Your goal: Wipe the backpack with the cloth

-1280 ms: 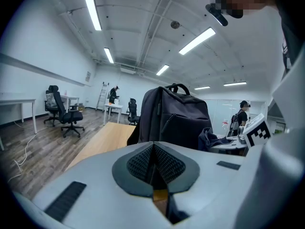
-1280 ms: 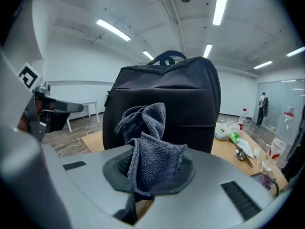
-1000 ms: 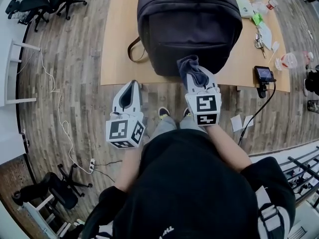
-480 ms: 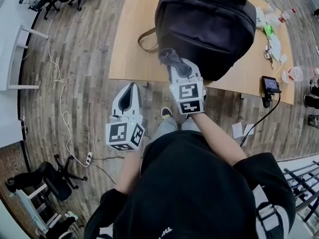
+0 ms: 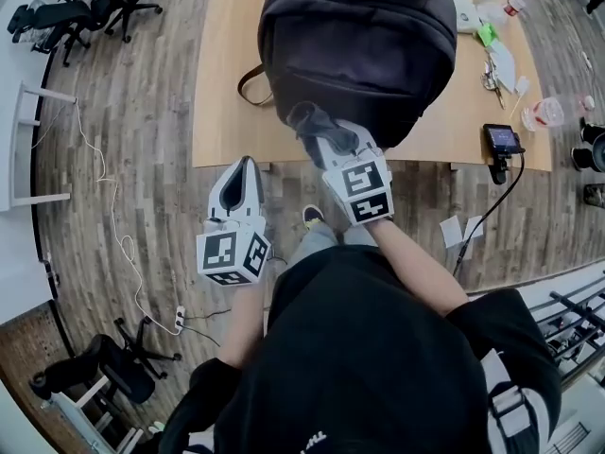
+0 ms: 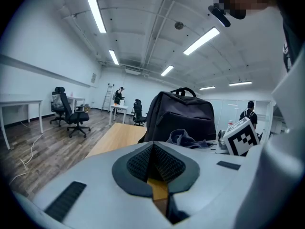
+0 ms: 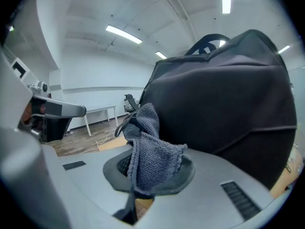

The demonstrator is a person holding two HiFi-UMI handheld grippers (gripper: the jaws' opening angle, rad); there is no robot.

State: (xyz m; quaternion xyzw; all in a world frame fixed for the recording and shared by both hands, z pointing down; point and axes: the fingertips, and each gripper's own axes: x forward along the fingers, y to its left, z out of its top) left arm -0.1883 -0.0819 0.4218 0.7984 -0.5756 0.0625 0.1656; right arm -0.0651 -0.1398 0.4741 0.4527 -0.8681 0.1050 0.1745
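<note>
My right gripper (image 5: 329,145) clamped on the grey cloth (image 5: 310,121) | cloth at backpack (image 5: 359,45) near-left edge | my left gripper (image 5: 247,166) closed, empty

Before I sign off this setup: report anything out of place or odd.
Nothing spilled or damaged. A black device sits at the table's front edge, its cable hanging toward the floor, where papers lie.

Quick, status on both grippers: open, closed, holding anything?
Left gripper: closed, nothing in it.
Right gripper: closed on the gray cloth.
</note>
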